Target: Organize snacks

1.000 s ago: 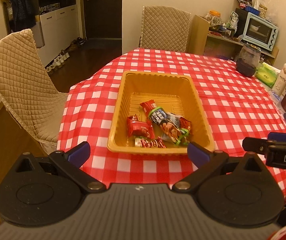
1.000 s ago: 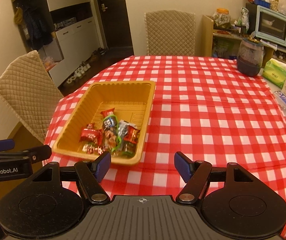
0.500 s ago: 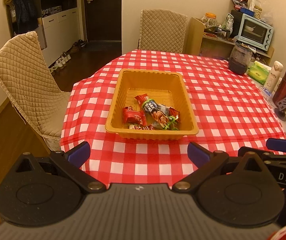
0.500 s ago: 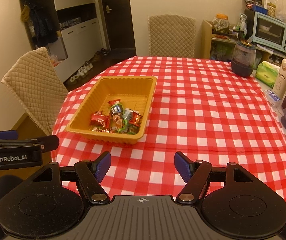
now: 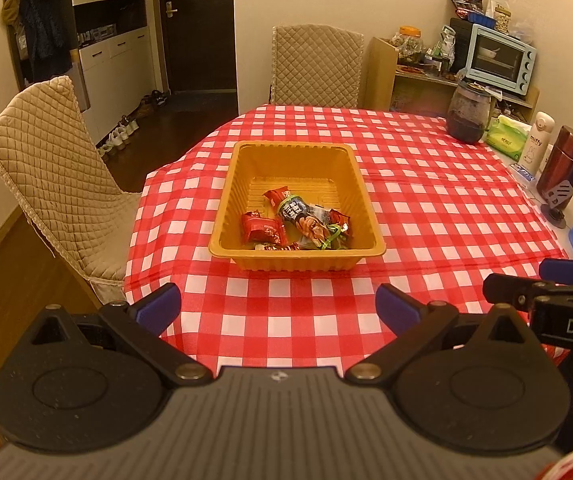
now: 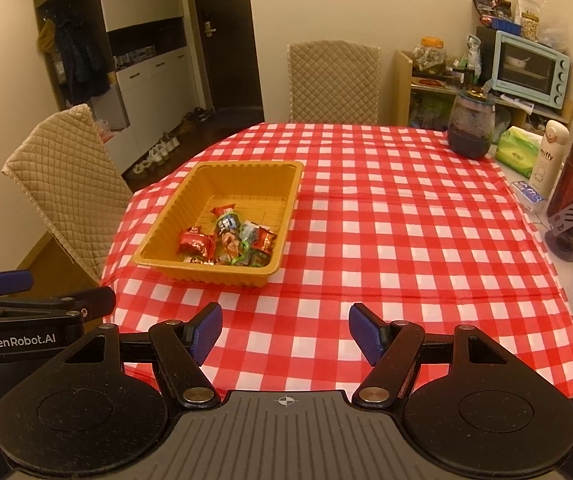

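- Broadly, a desk (image 5: 438,216) under a red-and-white checked cloth fills both views, with quilted beige chairs (image 5: 50,184) at its left side and far end.
- An orange plastic tray (image 5: 366,204) sits on the desk's left half, well apart from the jar, tissue pack and flasks along the right edge.
- The left hand-held gripper (image 5: 277,307) hovers over the near edge, released, nothing between its blue pads.
- The right hand-held gripper (image 6: 285,327) hangs beside it, likewise spread wide and holding nothing.
- Wrapped snacks (image 6: 228,236) lie heaped in the tray's near end.
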Demonstrator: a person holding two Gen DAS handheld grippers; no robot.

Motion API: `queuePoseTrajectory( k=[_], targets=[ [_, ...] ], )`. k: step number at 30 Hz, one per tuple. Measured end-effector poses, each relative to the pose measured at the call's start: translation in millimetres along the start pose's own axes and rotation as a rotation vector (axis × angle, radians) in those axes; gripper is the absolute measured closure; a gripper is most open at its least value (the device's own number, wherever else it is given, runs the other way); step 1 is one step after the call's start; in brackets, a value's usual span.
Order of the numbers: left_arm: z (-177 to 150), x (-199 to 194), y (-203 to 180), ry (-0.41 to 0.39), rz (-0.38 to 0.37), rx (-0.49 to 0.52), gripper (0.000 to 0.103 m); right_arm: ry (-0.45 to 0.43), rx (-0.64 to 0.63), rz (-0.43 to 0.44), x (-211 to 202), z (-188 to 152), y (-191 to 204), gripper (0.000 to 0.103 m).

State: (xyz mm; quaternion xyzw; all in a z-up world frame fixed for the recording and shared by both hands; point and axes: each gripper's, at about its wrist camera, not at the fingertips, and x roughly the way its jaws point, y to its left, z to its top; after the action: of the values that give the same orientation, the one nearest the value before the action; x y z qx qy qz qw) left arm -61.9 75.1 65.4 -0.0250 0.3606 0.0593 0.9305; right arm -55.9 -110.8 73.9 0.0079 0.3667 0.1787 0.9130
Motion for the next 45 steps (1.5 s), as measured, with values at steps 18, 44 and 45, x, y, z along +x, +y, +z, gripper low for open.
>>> queuePoseTrajectory(
  k=[18, 44, 45],
  targets=[
    [-4.2, -6.0, -4.3, -0.009, -0.005, 0.015, 0.000, -0.007, 0.011, 0.000, -5.3, -5.9, -0.7, 0.033],
    [-6.9, -2.7, -8.2, -0.006, -0.011, 0.015, 0.000, -0.004, 0.019, -0.003, -2.7, -9.2, -4.1, 0.033],
    [-7.0, -3.0, -7.7, -0.006, -0.012, 0.016, 0.000, -0.004, 0.019, -0.003, -2.5, -9.5, -4.1, 0.033]
  ],
)
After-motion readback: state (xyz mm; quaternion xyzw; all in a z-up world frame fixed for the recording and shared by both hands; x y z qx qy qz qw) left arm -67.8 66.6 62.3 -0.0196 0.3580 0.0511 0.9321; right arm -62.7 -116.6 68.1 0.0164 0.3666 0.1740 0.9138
